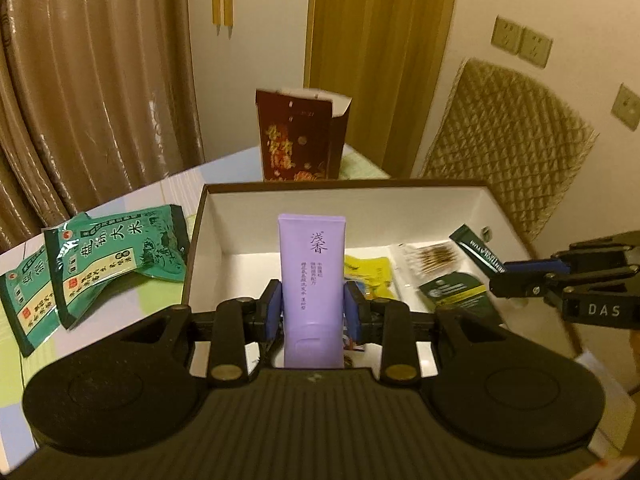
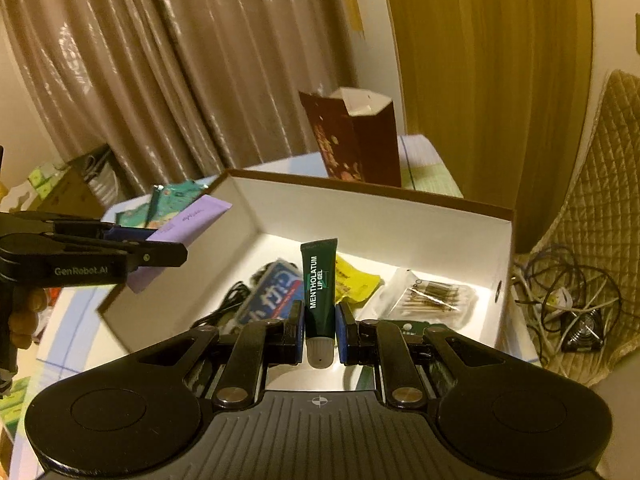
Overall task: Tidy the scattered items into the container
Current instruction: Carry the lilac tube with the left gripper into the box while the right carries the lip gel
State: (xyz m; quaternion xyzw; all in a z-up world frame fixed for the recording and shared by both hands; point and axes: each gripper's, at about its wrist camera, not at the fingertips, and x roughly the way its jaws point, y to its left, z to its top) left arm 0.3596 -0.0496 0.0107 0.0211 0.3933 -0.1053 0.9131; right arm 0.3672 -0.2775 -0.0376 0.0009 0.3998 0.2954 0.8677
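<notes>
My left gripper [image 1: 313, 312] is shut on a purple tube [image 1: 313, 276], held upright above the near edge of the white cardboard box [image 1: 240, 208]. My right gripper [image 2: 319, 328] is shut on a dark green lip gel tube [image 2: 319, 284], over the box interior [image 2: 400, 224]. The box holds a yellow sachet [image 1: 370, 274], a clear pack of cotton swabs [image 1: 430, 256], a green packet [image 1: 456, 294], a blue and red tube [image 2: 276, 292] and a black cable [image 2: 228, 304]. Two green rice packets [image 1: 116, 256] lie on the table left of the box.
A dark red open carton [image 1: 300, 136] stands behind the box. A quilted chair back [image 1: 508, 136] is at the right. Cables and a small fan [image 2: 576, 320] lie right of the box. Curtains hang behind the table.
</notes>
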